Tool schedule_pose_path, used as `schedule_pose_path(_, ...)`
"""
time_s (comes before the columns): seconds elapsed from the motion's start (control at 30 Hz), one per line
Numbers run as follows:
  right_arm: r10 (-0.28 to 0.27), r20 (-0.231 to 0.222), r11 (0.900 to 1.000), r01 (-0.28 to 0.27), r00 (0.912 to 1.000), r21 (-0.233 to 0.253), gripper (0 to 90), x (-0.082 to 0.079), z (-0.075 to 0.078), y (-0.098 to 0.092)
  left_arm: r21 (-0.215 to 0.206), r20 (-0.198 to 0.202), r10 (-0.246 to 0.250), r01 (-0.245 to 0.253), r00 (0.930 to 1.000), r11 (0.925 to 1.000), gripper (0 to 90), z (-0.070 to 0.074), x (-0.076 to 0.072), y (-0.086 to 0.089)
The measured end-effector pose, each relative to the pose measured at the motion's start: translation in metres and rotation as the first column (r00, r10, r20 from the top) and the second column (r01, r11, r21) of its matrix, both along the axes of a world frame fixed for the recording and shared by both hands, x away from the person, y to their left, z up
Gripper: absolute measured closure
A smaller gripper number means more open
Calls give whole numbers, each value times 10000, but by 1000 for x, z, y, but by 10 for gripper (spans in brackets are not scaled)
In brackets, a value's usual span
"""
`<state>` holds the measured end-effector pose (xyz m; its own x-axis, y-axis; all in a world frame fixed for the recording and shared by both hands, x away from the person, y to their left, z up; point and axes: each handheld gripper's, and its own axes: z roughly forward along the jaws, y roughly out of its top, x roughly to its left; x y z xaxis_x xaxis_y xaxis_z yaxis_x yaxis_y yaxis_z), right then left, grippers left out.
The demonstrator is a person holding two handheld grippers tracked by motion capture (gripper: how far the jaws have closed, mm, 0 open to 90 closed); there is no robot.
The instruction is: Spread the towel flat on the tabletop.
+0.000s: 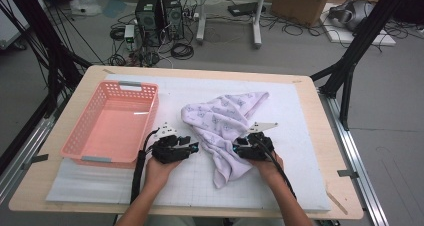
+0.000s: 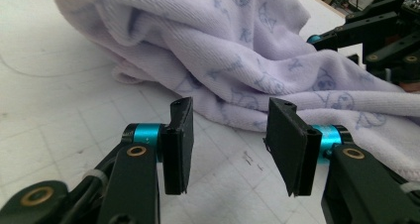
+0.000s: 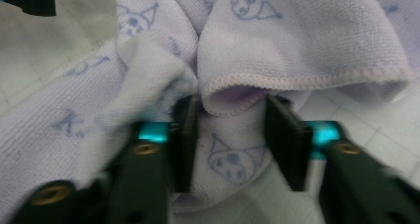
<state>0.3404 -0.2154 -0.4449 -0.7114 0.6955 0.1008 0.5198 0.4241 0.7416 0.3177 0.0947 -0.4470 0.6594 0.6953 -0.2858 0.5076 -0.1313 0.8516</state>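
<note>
A lilac towel printed with small cartoon faces is lying crumpled on the white gridded mat, near the middle of the table, just to the right of the pink plastic basket. The right gripper is pressing into the towel's near edge, its jaws standing apart with a fold of the cloth bunching between them; whether they are pinching it cannot be told. The left gripper is hovering just beside the towel's left edge, its jaws standing wide with nothing between them, the mat showing in the gap. Both hands are reaching in from the near side of the wooden table.
</note>
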Motion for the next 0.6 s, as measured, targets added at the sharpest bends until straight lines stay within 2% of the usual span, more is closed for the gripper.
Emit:
schedule_pose_path(0.03, -73, 59, 9998, 74, 10000, -182, 852, -1, 2, -1, 0, 0, 0, 0, 10000, 10000, 538, 0, 0, 0)
schedule_pose_path(0.07, -141, 334, 9983, 159, 9993, -552, 863, -3, 4, -4, 8, 8, -39, 39, 10000, 10000, 540, 0, 0, 0)
schedule_pose_path(0.1, -141, 334, 9983, 159, 9993, -552, 863, -3, 4, -4, 41, 63, -54, 54, 10000, 10000, 540, 1, -1, -1)
schedule_pose_path(0.13, -659, 689, 9943, 713, 9954, -793, 865, -7, 9, -13, 53, 53, -68, 68, 10000, 10000, 546, 1, -1, -1)
schedule_pose_path(0.23, -1354, 1292, 9827, 1498, 9823, -1086, 867, -12, 16, -34, 59, 23, -123, 123, 9999, 9999, 546, 0, -1, -2)
schedule_pose_path(0.27, -1354, 1292, 9827, 1498, 9823, -1086, 867, -12, 16, -34, 48, -17, -155, 155, 9999, 9999, 546, 0, -1, -3)
schedule_pose_path(0.3, -1655, 1400, 9768, 1818, 9762, -1128, 867, -14, 17, -41, 30, -21, -173, 173, 9998, 9998, 546, 0, -2, -4)
schedule_pose_path(0.33, -2286, 1265, 9674, 2398, 9653, -818, 860, -13, 19, -58, 27, -25, -175, 175, 9998, 9998, 545, 0, -2, -5)
schedule_pose_path(0.37, -2608, 1290, 9597, 2714, 9567, -727, 861, -13, 19, -65, 24, -63, -263, 263, 9996, 9997, 545, -1, -3, -8)
schedule_pose_path(0.4, -2608, 1290, 9597, 2714, 9567, -727, 861, -13, 19, -65, 24, -63, -263, 263, 9996, 9997, 545, -1, -3, -8)
schedule_pose_path(0.43, -3006, 1156, 9505, 3073, 9467, -453, 872, -14, 19, -77, 71, -53, -337, 337, 9994, 9994, 545, -1, -2, -10)
schedule_pose_path(0.47, -3103, 1264, 9474, 3175, 9422, -408, 869, -16, 20, -82, 52, -76, -382, 382, 9992, 9993, 545, -1, -2, -12)
schedule_pose_path(0.53, -2933, 1164, 9556, 2946, 9489, 60, 845, -18, 20, -89, 111, -123, -571, 572, 9983, 9983, 546, -3, -2, -21)
schedule_pose_path(0.57, -2819, 1208, 9591, 2829, 9518, 86, 847, -19, 21, -91, 156, -171, -656, 658, 9977, 9977, 547, -4, -1, -24)
schedule_pose_path(0.6, -2828, 1246, 9586, 2849, 9511, 8, 829, -20, 22, -92, 156, -171, -656, 658, 9977, 9977, 546, -4, -1, -24)
